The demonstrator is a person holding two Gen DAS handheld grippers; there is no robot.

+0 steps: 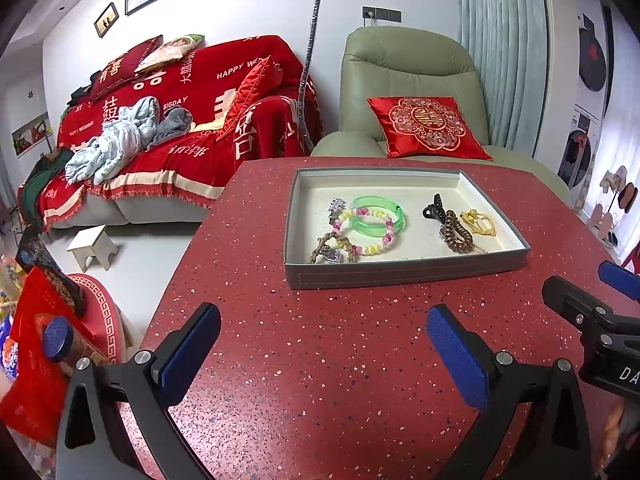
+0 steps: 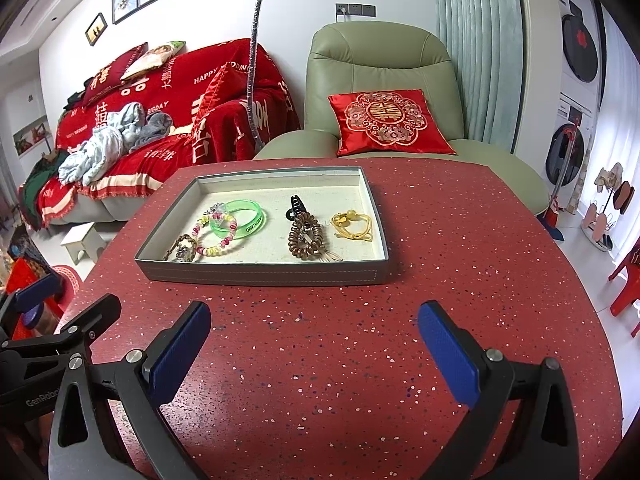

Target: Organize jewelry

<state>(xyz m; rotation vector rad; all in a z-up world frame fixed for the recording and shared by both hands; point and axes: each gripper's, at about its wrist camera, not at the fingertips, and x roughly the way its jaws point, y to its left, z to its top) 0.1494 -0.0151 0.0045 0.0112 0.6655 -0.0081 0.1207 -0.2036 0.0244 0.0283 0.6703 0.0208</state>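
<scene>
We see a grey tray (image 1: 404, 273) standing on the red speckled table (image 1: 320, 360), toward the table's far edge. All the jewelry lies inside it. Toward the tray's left edge: a green bangle (image 1: 379, 216), a pink-and-yellow bead bracelet (image 1: 370, 232) overlapping the bangle, and a brown braided bracelet (image 1: 332, 249) at the tray's near-left corner, touching the bead bracelet. Toward the right edge: a black hair clip (image 1: 434, 209), a brown coil hair tie (image 1: 458, 232) just beside the clip, and a yellow cord (image 1: 479, 221) with beads nearest the right wall.

Left gripper (image 1: 322, 354) hovers over the table's near edge, fingers spread wide, nothing between them. Right gripper (image 2: 314, 350) likewise wide apart and empty, beside the left. Both sit well short of the tray's near wall.
</scene>
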